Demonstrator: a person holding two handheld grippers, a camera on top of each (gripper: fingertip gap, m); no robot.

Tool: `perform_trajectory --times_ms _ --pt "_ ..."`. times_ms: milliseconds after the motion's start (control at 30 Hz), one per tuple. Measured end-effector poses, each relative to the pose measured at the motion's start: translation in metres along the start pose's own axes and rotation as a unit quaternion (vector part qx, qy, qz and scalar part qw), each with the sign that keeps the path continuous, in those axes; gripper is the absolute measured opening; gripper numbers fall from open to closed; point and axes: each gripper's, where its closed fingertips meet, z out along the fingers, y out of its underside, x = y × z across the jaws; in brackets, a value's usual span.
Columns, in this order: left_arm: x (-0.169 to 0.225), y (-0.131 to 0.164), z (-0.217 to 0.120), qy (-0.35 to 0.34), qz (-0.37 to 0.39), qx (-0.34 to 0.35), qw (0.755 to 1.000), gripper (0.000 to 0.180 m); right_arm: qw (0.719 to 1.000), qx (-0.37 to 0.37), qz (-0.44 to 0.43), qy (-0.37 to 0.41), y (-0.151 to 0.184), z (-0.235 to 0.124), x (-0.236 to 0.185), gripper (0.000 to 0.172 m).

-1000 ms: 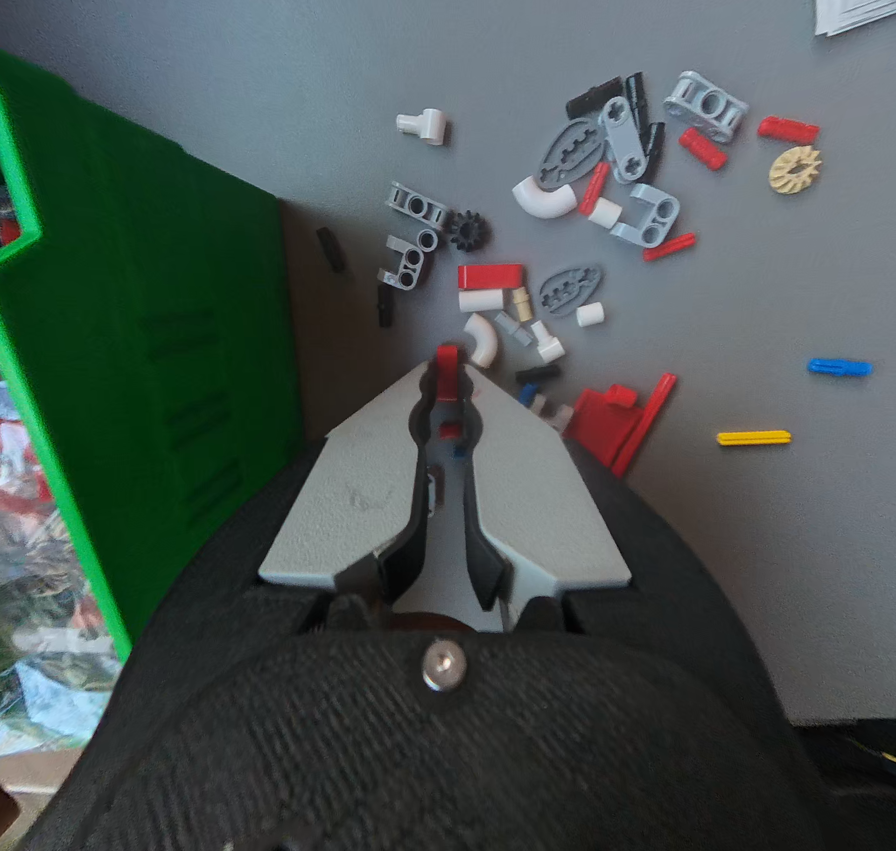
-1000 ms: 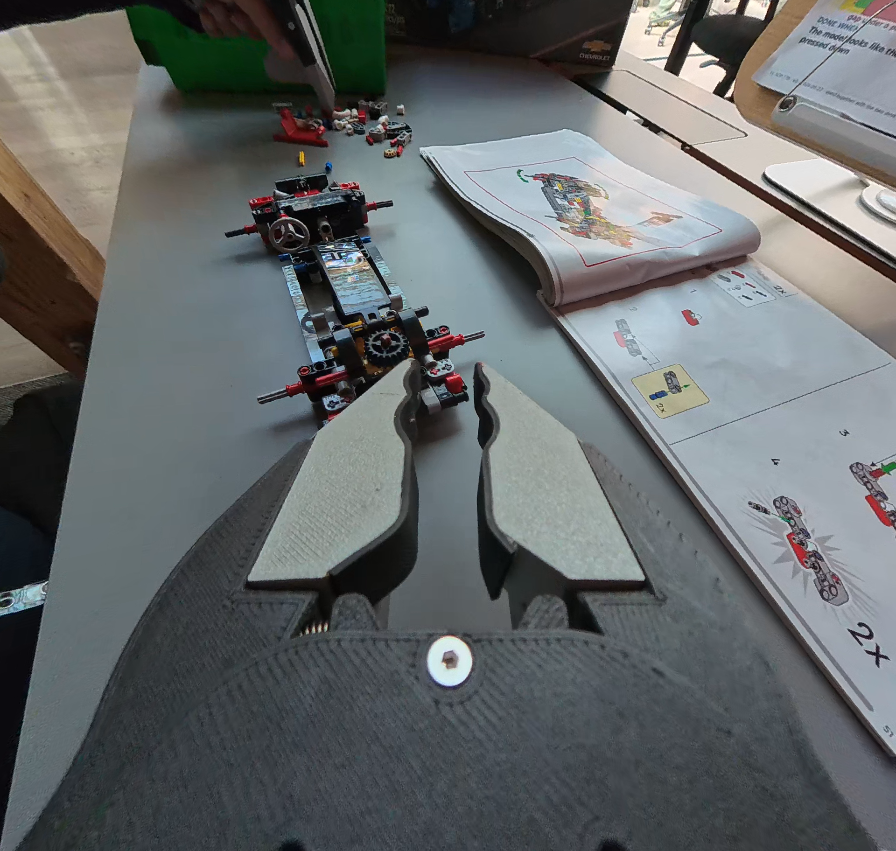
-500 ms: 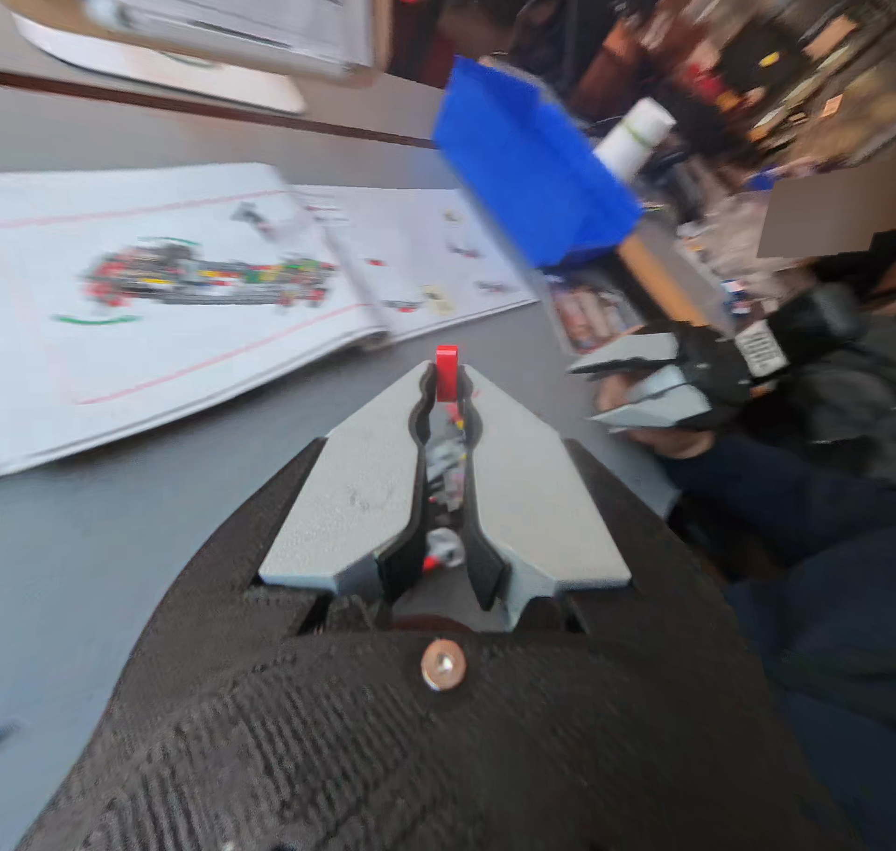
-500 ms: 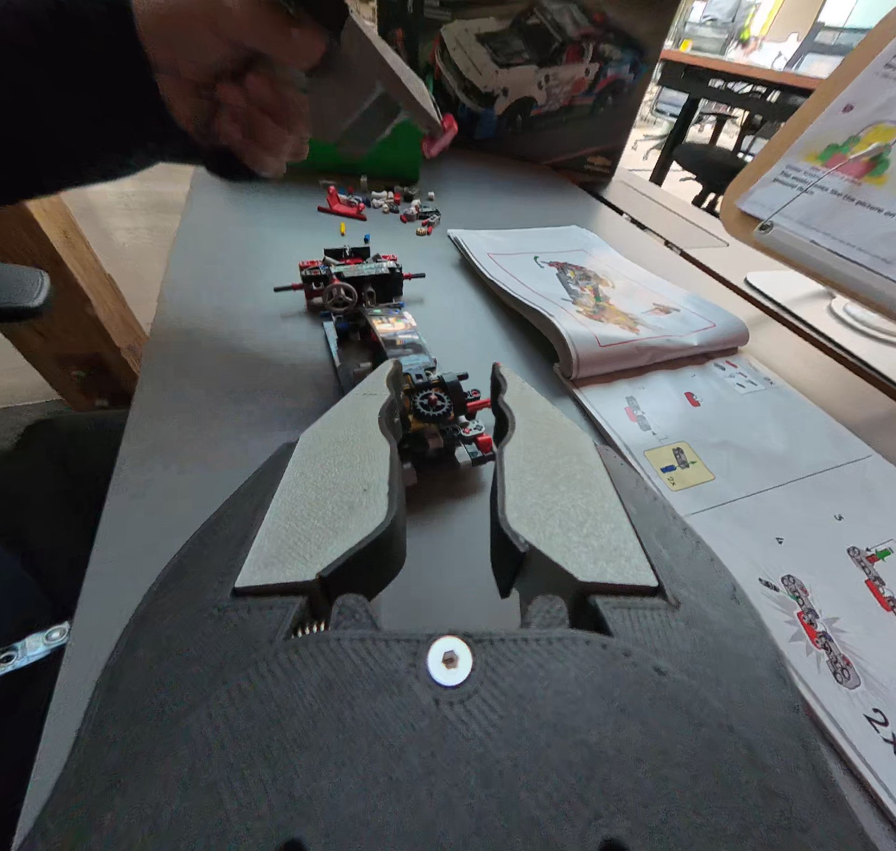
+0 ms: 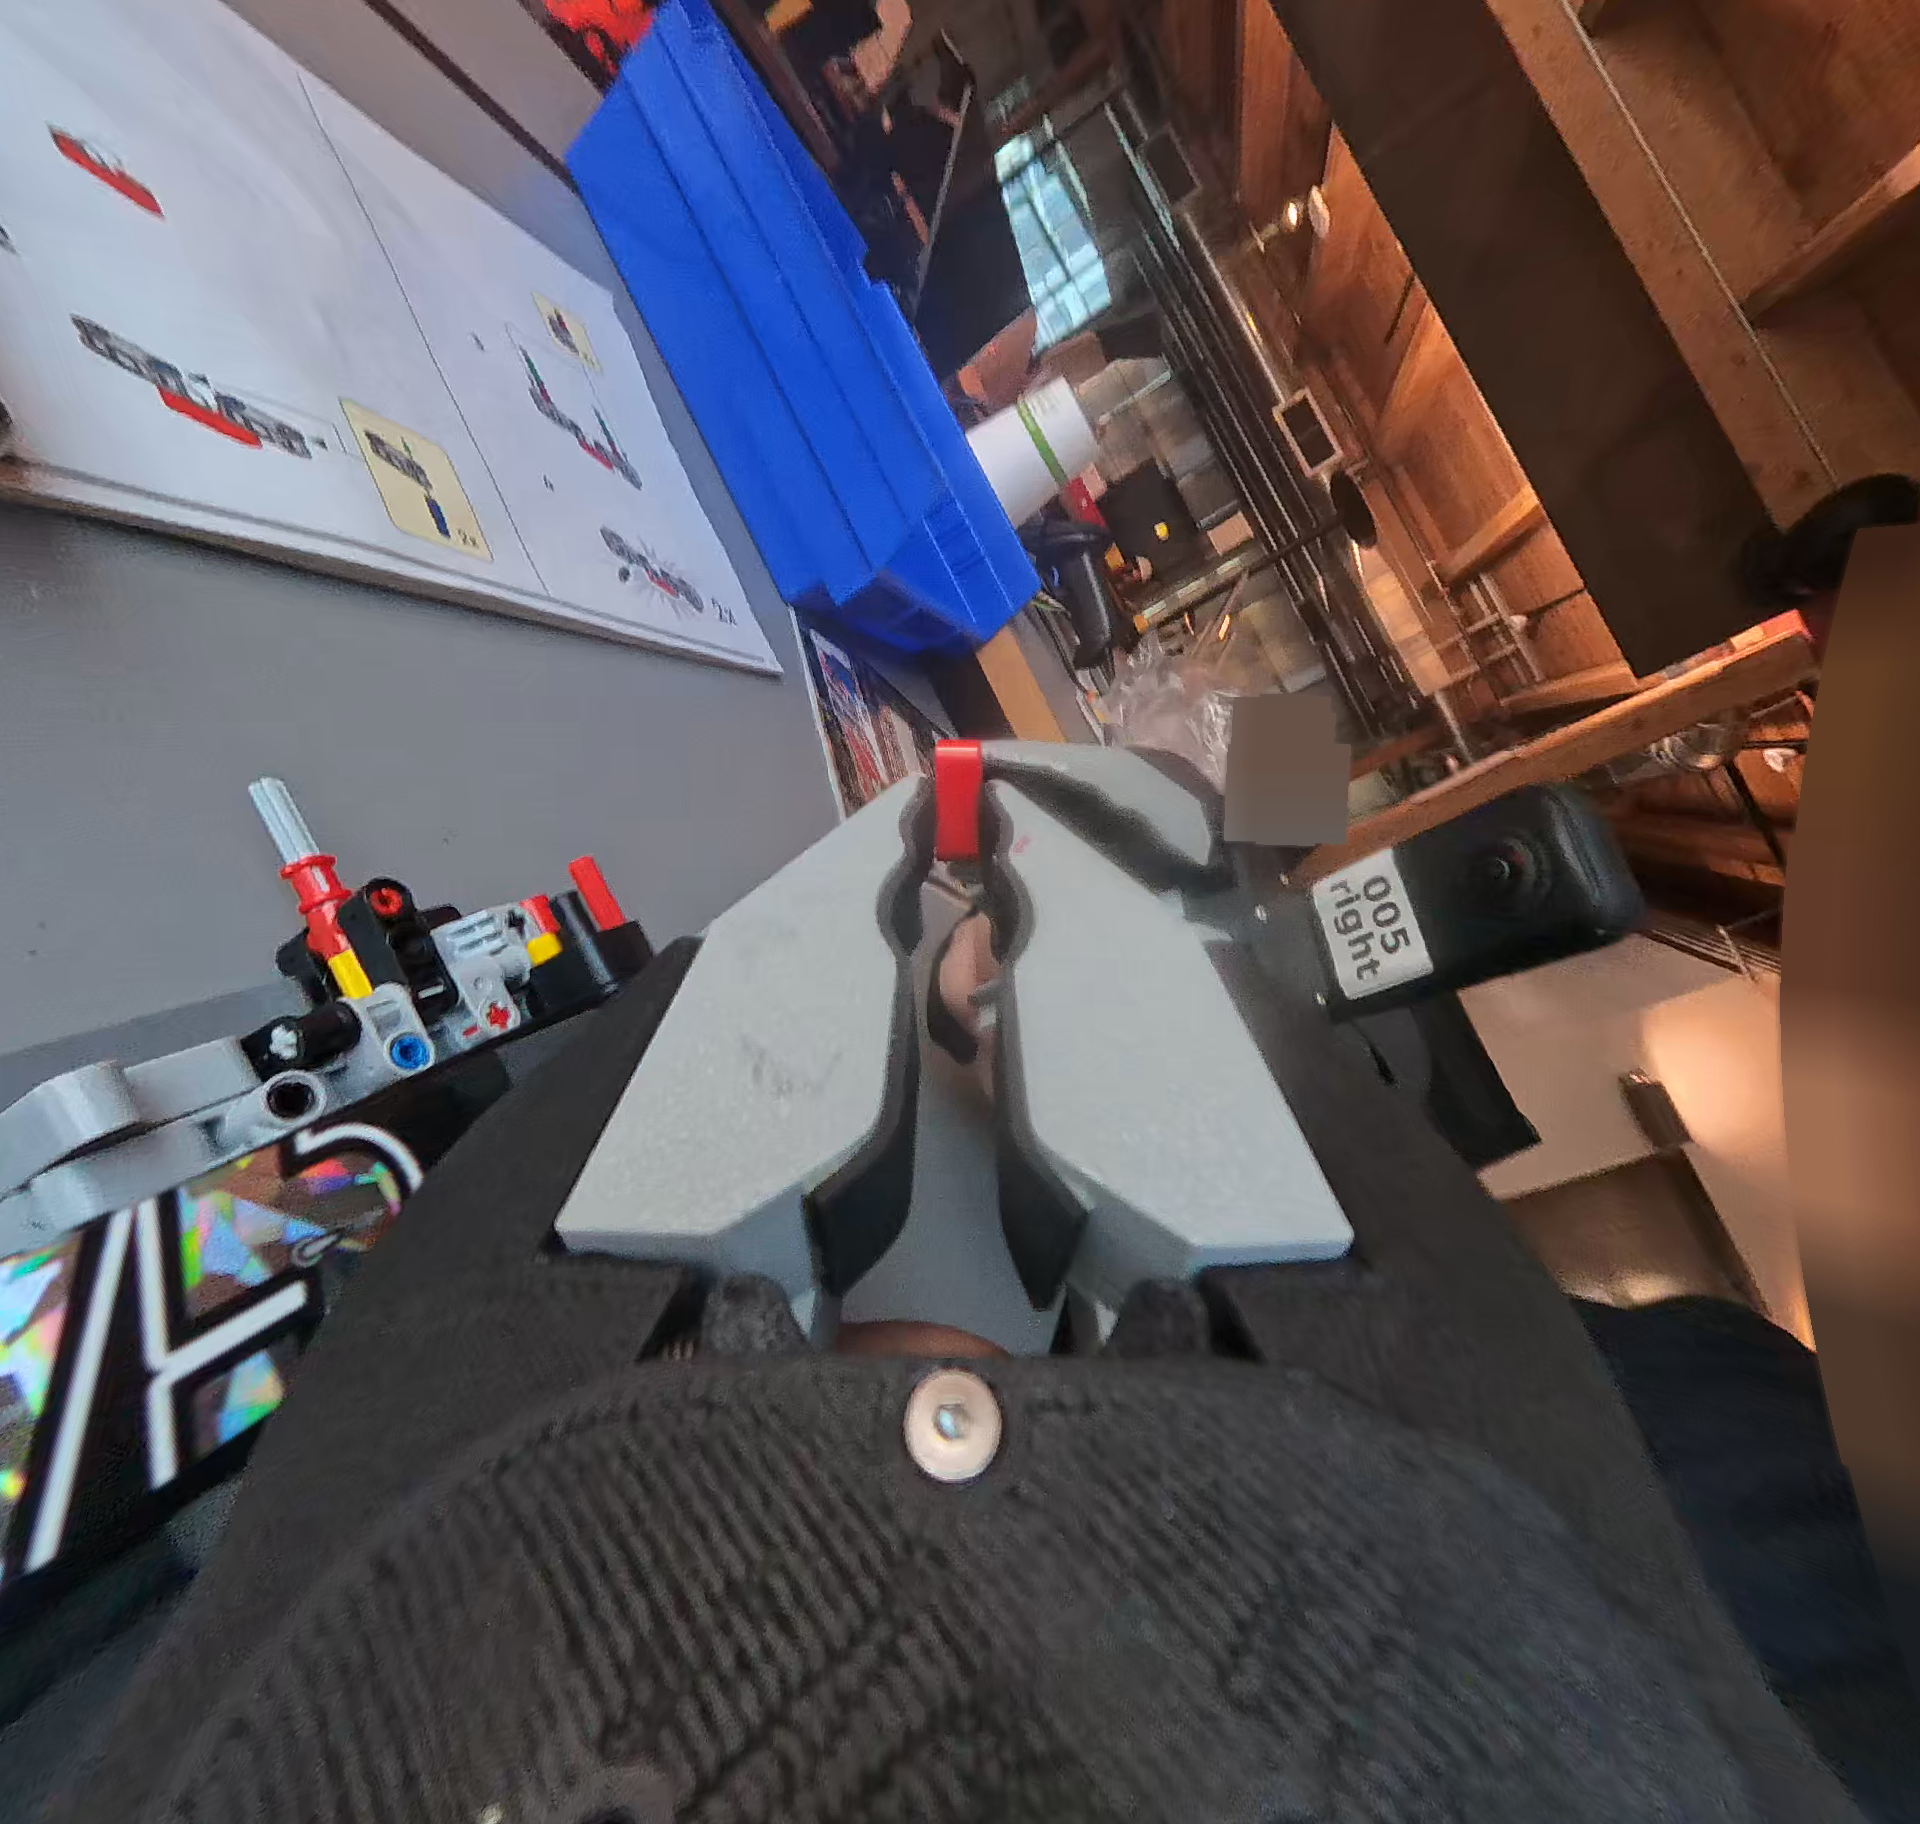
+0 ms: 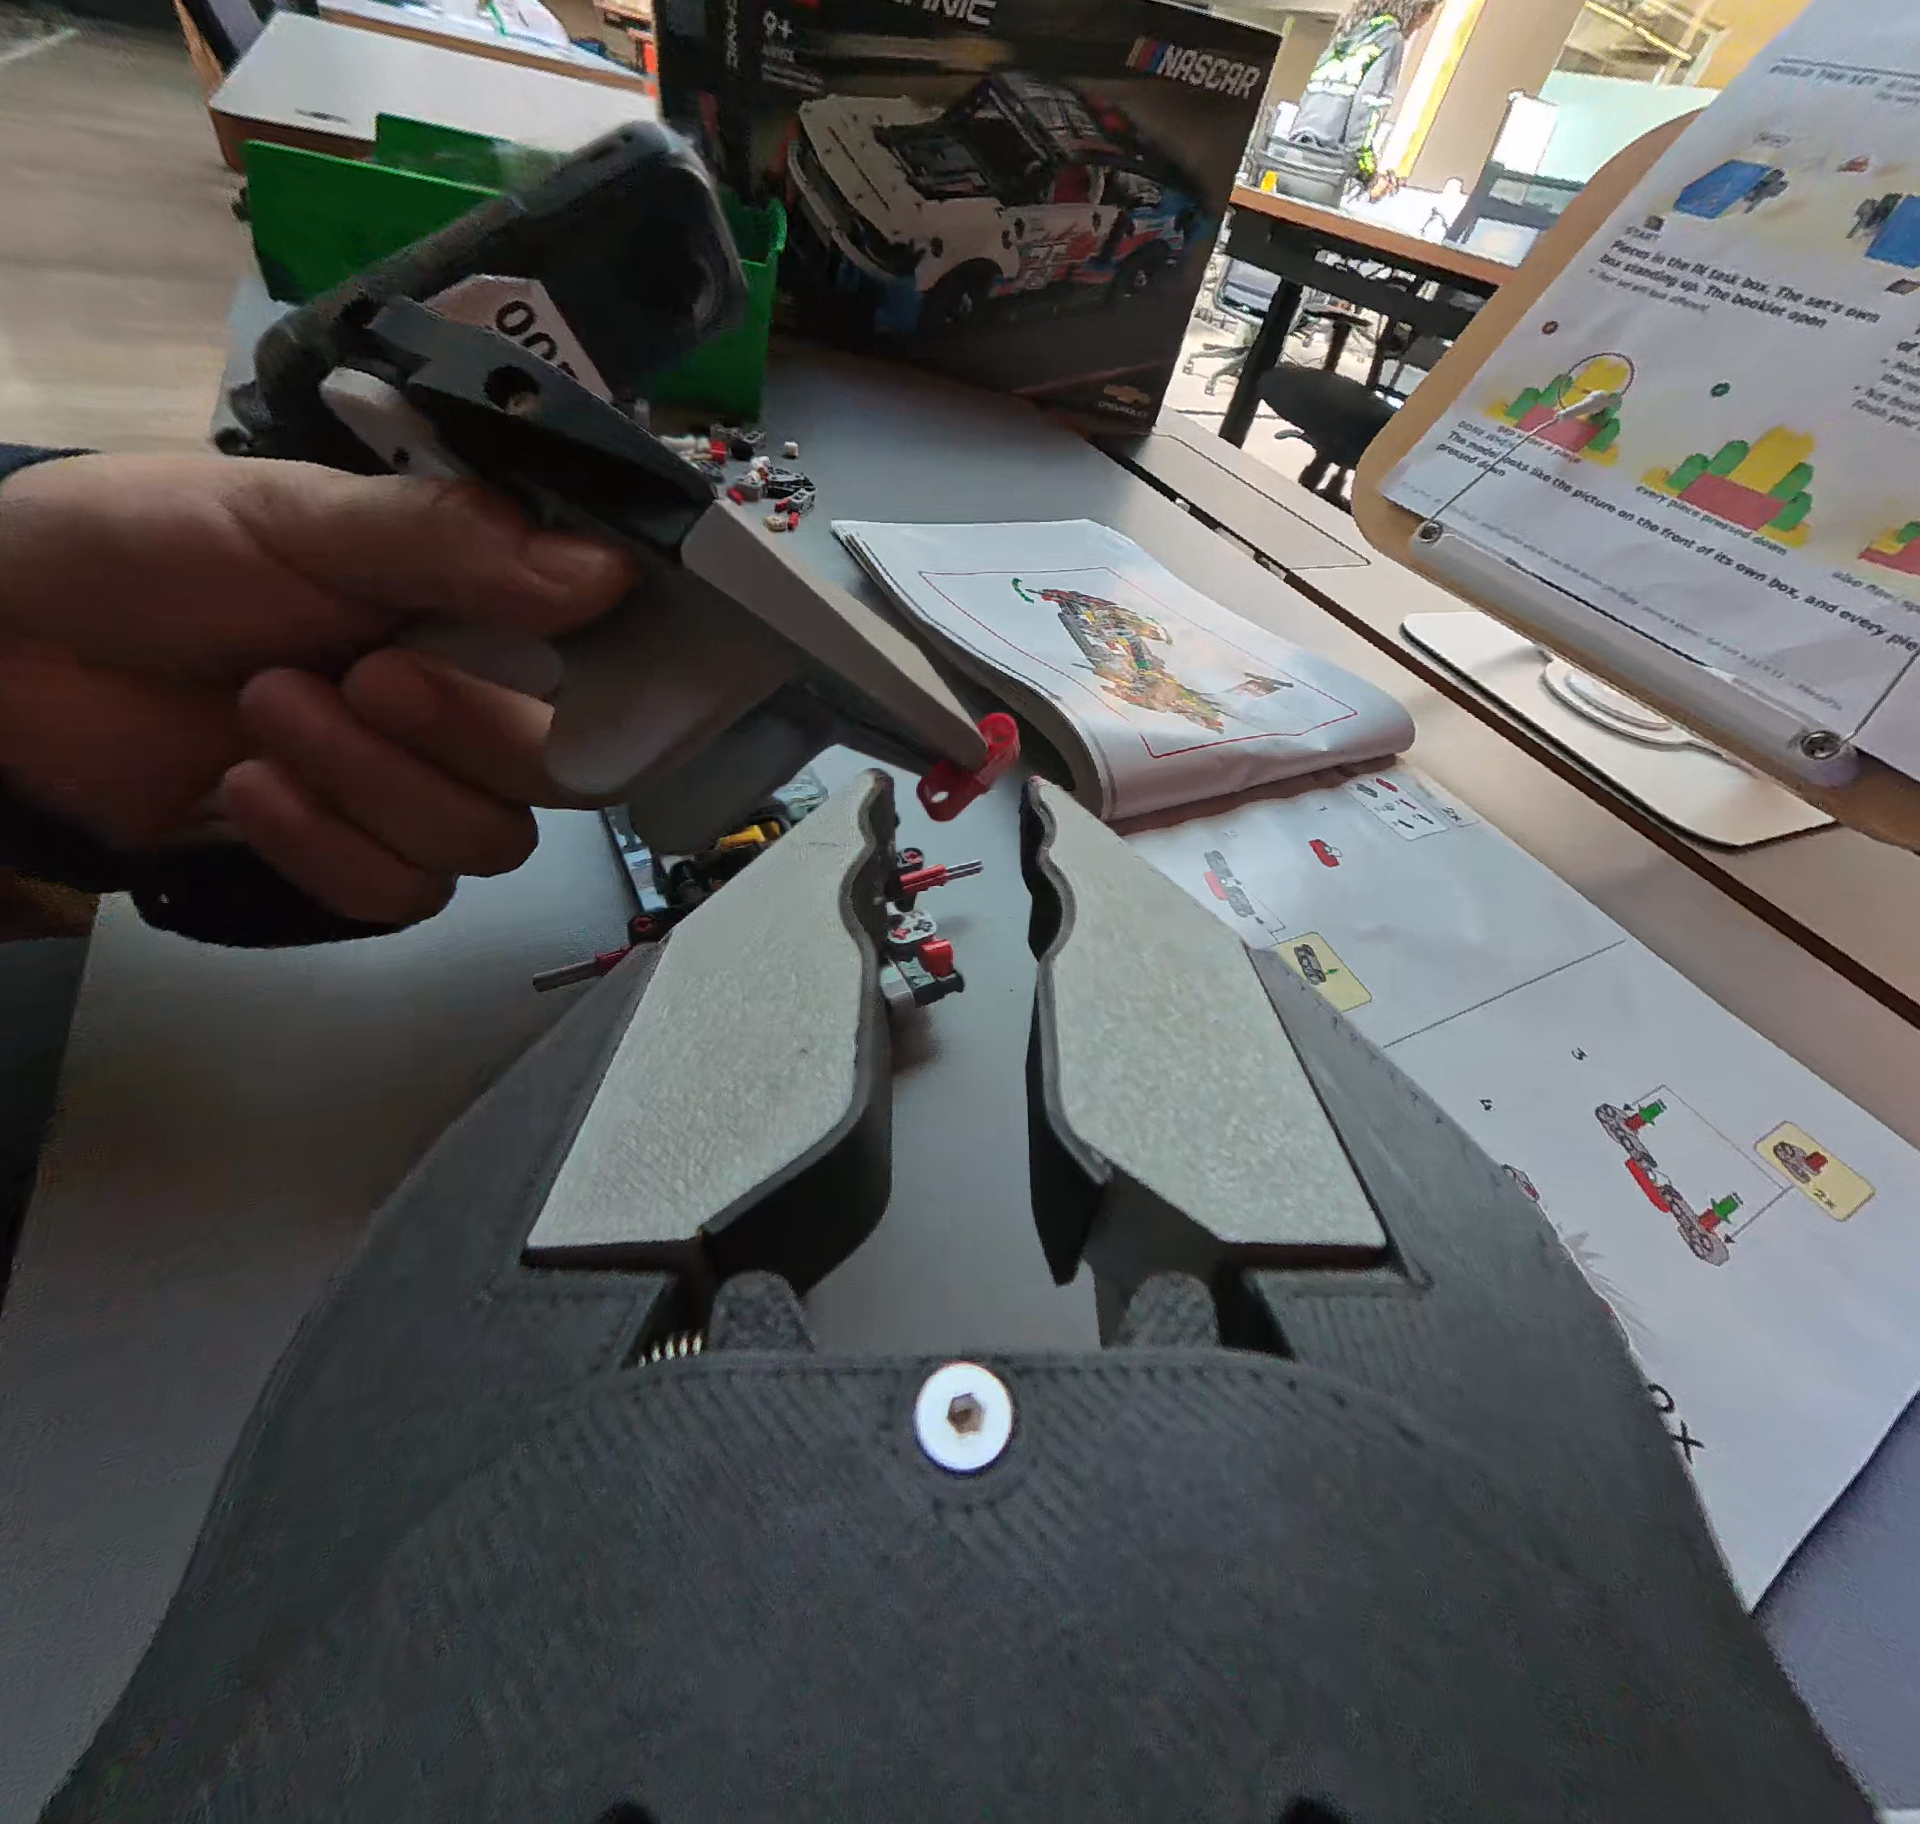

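Pinching a small red connector piece (image 5: 957,804) at its tips, the left gripper (image 6: 961,751) holds it just ahead of the right gripper (image 6: 956,808), whose jaws stand apart and empty, above the model car chassis (image 6: 914,933).

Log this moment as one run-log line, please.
left gripper: shut on red connector piece | right gripper: open, just below it | under them: partly built car chassis on grey table

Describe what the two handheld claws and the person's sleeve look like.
Both claws have two flat, light-grey tapered fingers with wavy black inner edges, on a ribbed black body with a silver screw. Each carries a black camera with a white label. The sleeve is dark.
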Motion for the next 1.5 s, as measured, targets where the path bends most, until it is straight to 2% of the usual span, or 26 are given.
perform_trajectory --times_ms 233,433,600,800,900,1033,1133,1200,1267,1400,1500 --pt "0.011 -0.005 0.006 0.019 -0.013 0.056 0.998 0.005 1.0 0.0 0.006 0.004 0.001 -0.002 0.005 0.005" --pt "0.018 -0.003 0.009 0.044 -0.039 0.068 0.996 0.005 1.0 -0.005 0.013 0.001 0.003 0.002 0.004 0.01" --pt "0.019 -0.002 0.011 0.045 -0.027 0.066 0.996 0.005 1.0 -0.009 0.011 0.008 0.005 0.001 0.008 0.003" --pt "0.012 -0.001 0.01 0.026 -0.019 0.044 0.998 0.006 0.999 -0.035 0.005 -0.002 0.013 0.003 0.007 0.002" --pt "0.012 -0.012 0.002 0.021 -0.002 0.053 0.998 0.007 0.999 -0.042 0.014 -0.005 0.016 0.001 0.011 0.001" --pt "0.004 -0.029 -0.011 -0.025 0.04 0.06 0.997 0.0 0.999 -0.043 0.027 -0.005 0.018 -0.003 0.017 0.001" --pt "0.02 -0.047 -0.022 -0.006 0.082 0.049 0.995 0.002 0.99 -0.135 0.036 -0.034 0.051 0.0 0.017 0.002" --pt "0.025 -0.056 -0.027 -0.023 0.143 0.016 0.989 0.009 0.974 -0.204 0.072 -0.073 0.079 -0.001 0.013 0.002" --pt "0.028 -0.059 -0.031 -0.041 0.192 -0.02 0.98 0.011 0.959 -0.233 0.114 -0.11 0.09 -0.004 0.007 0.002" --pt "0.022 -0.024 -0.031 -0.081 0.276 -0.13 0.949 0.013 0.931 -0.316 0.12 -0.135 0.107 -0.013 0.002 0.002" --pt "0.013 0.002 -0.03 -0.103 0.315 -0.177 0.927 0.012 0.913 -0.363 0.123 -0.139 0.111 -0.02 0.001 0.003"
